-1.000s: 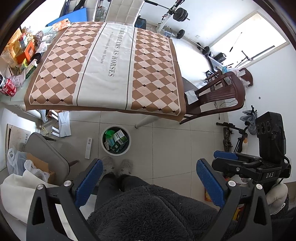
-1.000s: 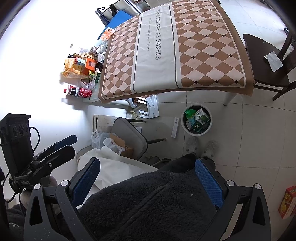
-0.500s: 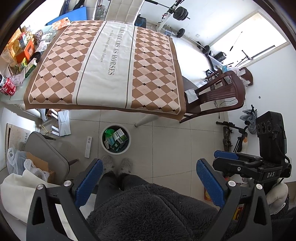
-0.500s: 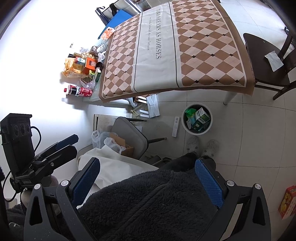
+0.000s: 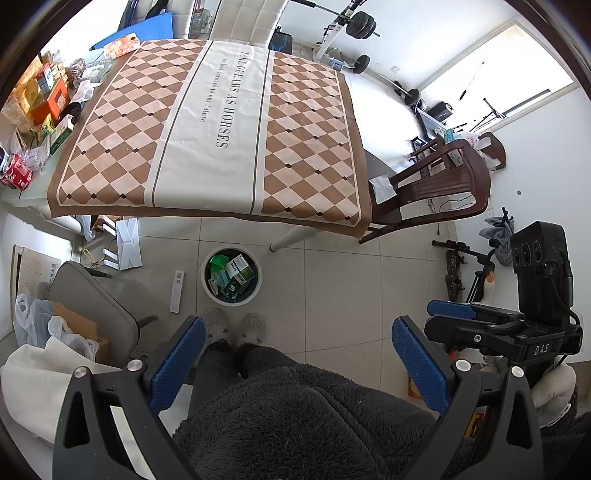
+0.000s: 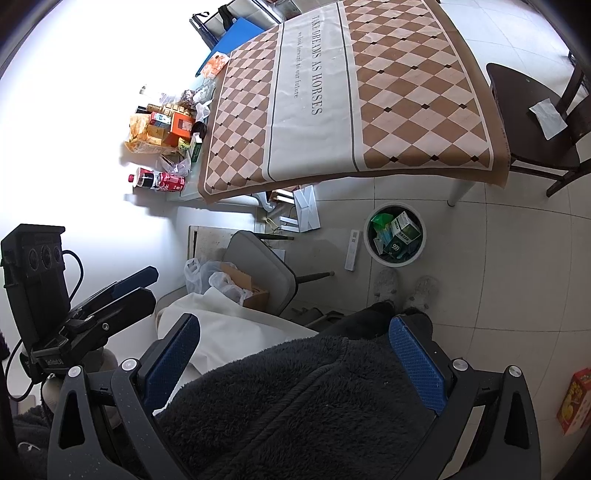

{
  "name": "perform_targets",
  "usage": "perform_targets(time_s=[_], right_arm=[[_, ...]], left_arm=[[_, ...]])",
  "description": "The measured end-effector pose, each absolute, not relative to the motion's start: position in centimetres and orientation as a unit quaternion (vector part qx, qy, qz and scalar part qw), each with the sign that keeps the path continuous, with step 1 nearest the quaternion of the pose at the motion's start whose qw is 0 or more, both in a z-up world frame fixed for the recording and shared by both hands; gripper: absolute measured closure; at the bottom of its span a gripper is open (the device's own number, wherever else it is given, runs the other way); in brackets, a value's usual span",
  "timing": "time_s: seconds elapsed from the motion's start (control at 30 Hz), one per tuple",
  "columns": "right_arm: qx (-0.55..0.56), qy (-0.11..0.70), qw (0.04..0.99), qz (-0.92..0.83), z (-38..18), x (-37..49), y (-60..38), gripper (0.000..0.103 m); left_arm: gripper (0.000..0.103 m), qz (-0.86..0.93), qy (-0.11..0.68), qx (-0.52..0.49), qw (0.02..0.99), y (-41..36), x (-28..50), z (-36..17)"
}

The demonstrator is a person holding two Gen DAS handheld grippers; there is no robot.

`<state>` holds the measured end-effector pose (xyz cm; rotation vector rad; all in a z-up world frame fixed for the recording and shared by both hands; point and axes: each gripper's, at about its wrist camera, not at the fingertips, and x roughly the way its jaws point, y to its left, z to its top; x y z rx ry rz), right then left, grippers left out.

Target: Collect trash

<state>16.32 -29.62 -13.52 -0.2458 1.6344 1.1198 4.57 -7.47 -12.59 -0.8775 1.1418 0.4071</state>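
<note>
Two open tongs: left (image 5: 295,354), right (image 6: 295,343); barbell (image 5: 354,26) left view only

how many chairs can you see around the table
2. A dark wooden chair stands at the table's right side with a white paper on its seat. A grey chair stands on the floor left of the bin. Others may be hidden behind the table.

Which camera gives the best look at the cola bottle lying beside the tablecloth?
The right wrist view: the whole cola bottle shows, cap to base. The left wrist view catches only part of it, cut off at the frame's edge.
</note>
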Motion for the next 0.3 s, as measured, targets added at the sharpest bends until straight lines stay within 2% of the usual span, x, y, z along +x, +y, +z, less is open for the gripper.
perform_targets(time_s=[0.3], right_arm=[[-0.104, 0.688, 0.542, 0.472, -13.53, 16.44, -29.57, 0.000]], left_arm=[[0.000, 0.186, 0.519, -0.399, 0.732, -7.42, 4.69, -12.66]])
